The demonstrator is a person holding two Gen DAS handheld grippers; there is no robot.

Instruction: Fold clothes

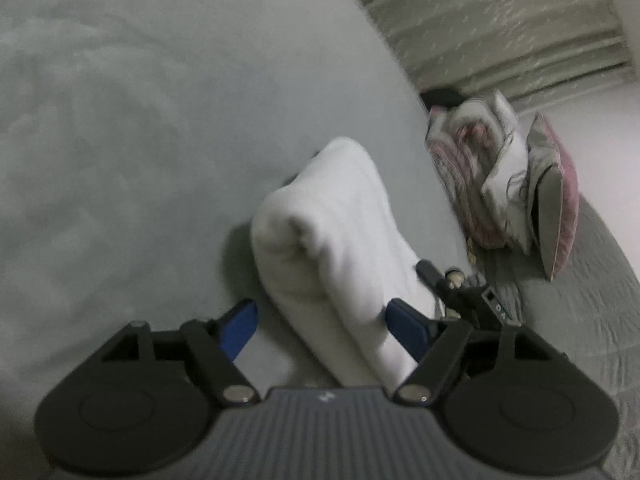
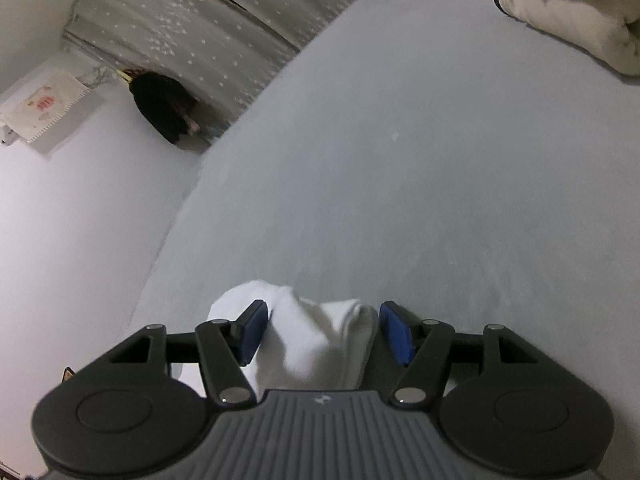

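A folded white garment (image 1: 336,248) lies on the grey bed sheet (image 1: 140,140). My left gripper (image 1: 324,320) is open, its blue pads on either side of the garment's near end. The tip of the other gripper (image 1: 452,284) shows just right of the garment. In the right wrist view the same white garment (image 2: 316,340) sits between the blue pads of my right gripper (image 2: 320,332), which is open and straddles it low over the sheet (image 2: 400,180).
Pink and white cushions (image 1: 508,184) lean at the bed's right side. A cream folded blanket (image 2: 572,24) and grey clothes lie at the far right of the bed. A dark garment (image 2: 164,108) hangs by the starred curtain (image 2: 200,20).
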